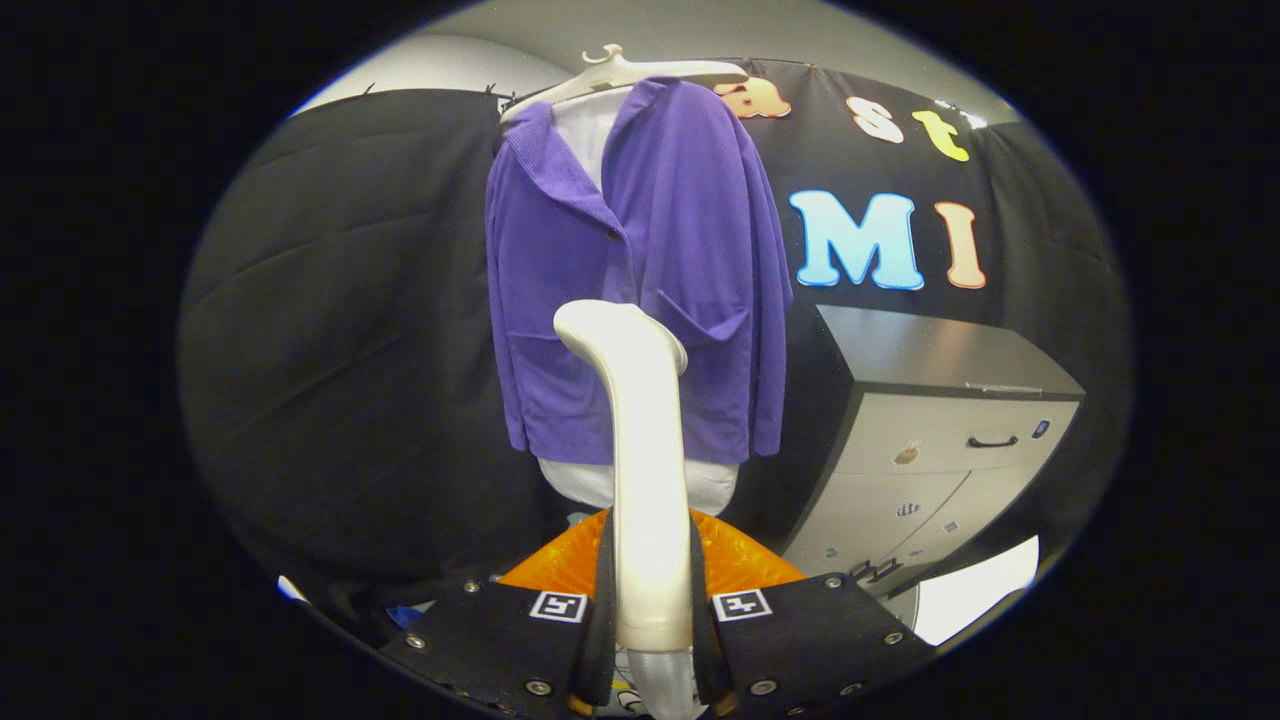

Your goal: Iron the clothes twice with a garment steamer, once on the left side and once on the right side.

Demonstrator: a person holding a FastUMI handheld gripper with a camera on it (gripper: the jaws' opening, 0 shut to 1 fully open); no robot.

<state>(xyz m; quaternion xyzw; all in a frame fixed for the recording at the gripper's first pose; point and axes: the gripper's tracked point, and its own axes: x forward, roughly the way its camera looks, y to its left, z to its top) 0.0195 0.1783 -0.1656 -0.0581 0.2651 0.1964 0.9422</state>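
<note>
Clothes to be ironed hang at the far side of the booth: a purple cardigan [640,270] over a white garment [640,485], both on a pale hanger [625,75] against the black wall. Left of the cardigan I see only dark cloth. In the middle, the garment steamer [645,460] stands upright in the gripper [650,610], its handle pinched between the two fingers, which press on it from either side. Its head points at the lower front of the cardigan but seems held short of the fabric, so I judge that neither the left pass nor the right pass can be counted as done from what shows here; both may be left. An orange thing [735,560] lies just beyond the fingers. To the right stands a grey drawer cabinet [950,420]; its drawers are closed, so their contents are hidden.
</note>
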